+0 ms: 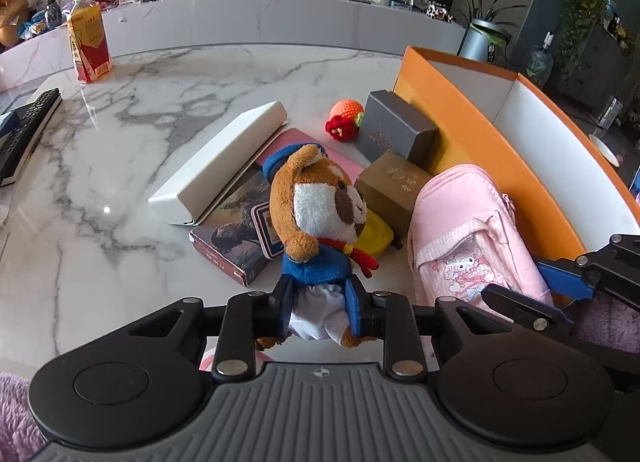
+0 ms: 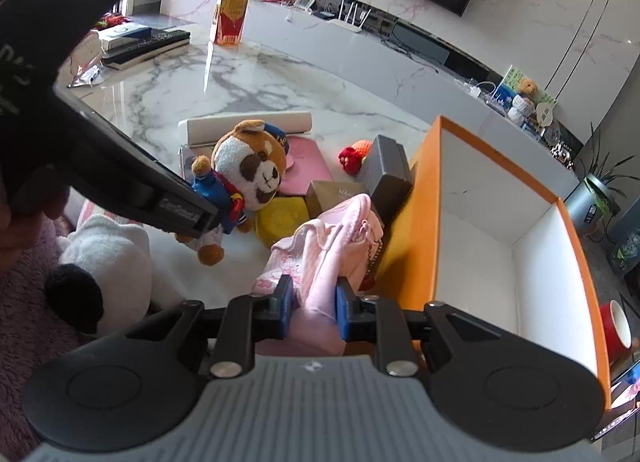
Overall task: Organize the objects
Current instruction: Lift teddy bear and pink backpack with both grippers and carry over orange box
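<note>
Plush dog (image 1: 320, 218) in a blue sailor suit sits pinched at its lower body by the left gripper (image 1: 320, 312), its head upright above the bench (image 1: 120, 134) and in front of the clutter there. The right gripper (image 2: 310, 308) is pressed onto the near end of a pink pouch (image 2: 320, 250), which carries a cartoon print and lies just beside the outer wall of the orange box (image 2: 424, 198). The box has white inner walls and stands at the right side of the marble bench. Behind the dog lie a book (image 1: 232, 222), a long white case (image 1: 220, 162) resting partly on the book, and a pink flat item (image 2: 304, 162). A yellow object (image 2: 280, 214) sits between the dog and the pouch. A tan small box (image 1: 390, 190) and a grey box (image 1: 396, 126) stand against the orange box, the grey one tilted, and a crocheted orange and red toy (image 1: 344, 118) lies just beside the grey box. Far across the bench stands a juice bottle (image 1: 88, 42), with a remote control (image 1: 28, 126) near the left edge. In the right wrist view a white and black plush (image 2: 104, 270) lies at the near left, off the bench edge.
</note>
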